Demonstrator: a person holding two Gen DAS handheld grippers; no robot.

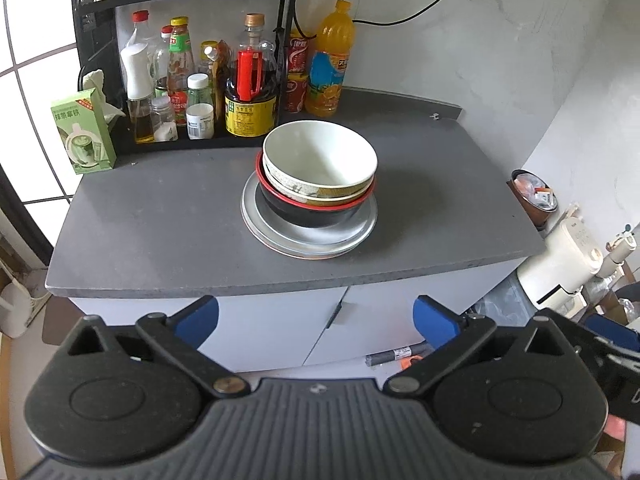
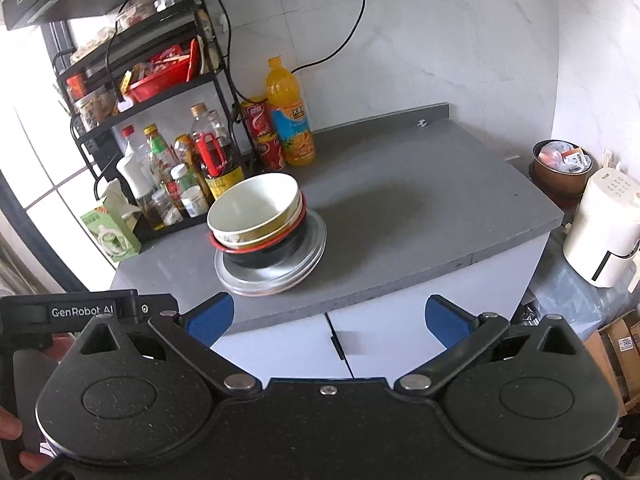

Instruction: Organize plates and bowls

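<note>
item: stacked tableware on grey worktop (image 1: 160,216), near its middle. bottom: silver plates (image 1: 308,236), at least two, edges nearly aligned. on them: black bowl with red rim (image 1: 312,210). nested inside it: cream patterned bowl (image 1: 320,190), then white bowl (image 1: 320,152) on top, leaning slightly within the nest.

left claw (image 1: 316,320): spread wide, blue pads apart, holding nothing, hanging in front of the worktop's edge over the white cabinet doors (image 1: 280,328), well apart from the stack.

right claw (image 2: 328,318): likewise wide open and empty, off the worktop's front edge, stack ahead and to its left.

surroundings: black rack (image 1: 104,12) of condiment bottles behind the stack; orange drink bottle (image 1: 330,60) and red cans (image 1: 298,70) beside the rack; green box (image 1: 82,132) at the worktop's left rear.
</note>
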